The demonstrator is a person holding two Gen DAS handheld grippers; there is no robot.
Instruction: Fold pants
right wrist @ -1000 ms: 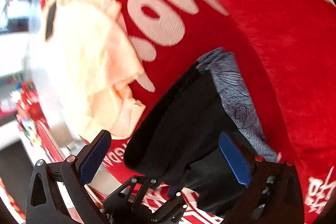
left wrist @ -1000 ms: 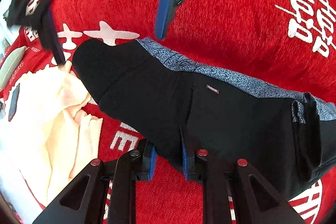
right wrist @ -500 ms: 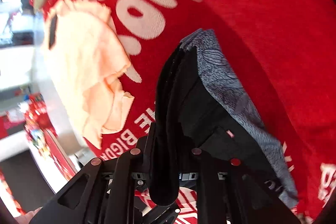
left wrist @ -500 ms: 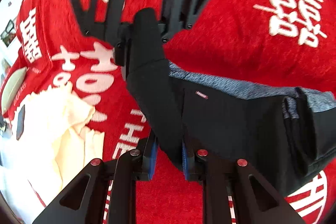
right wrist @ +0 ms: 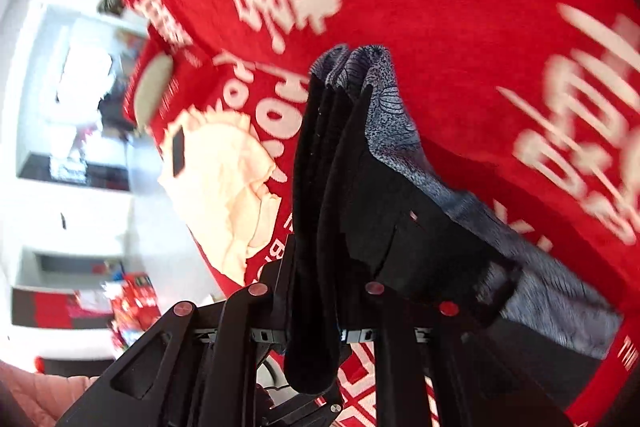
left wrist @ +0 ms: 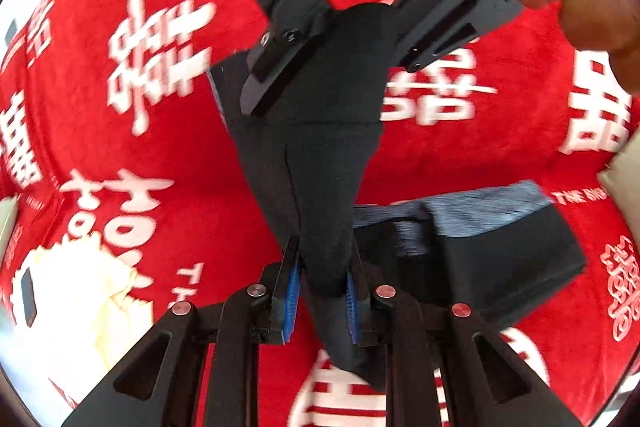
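Read on the red cloth [left wrist: 460,155], in white: large double-happiness characters, plus the fragment "THE BIG" beside the pants [left wrist: 320,163]; other lettering too blurred to make out. Saw the black pants with their grey patterned band lifted off the cloth at one end, the rest folded and lying on it. Found the left gripper [left wrist: 320,301] clenched on a black fold, blue pads pressed to both sides. Noted in the left view alone the right gripper [left wrist: 320,67] from outside, clamped on the upper end of the same fold, a hand [left wrist: 600,11] on its handle. Noted in the right view alone a small tag on the pants [right wrist: 414,215], unreadable, the right gripper [right wrist: 316,307] grasping bunched black layers, and a cream towel [right wrist: 228,183] left of the pants.
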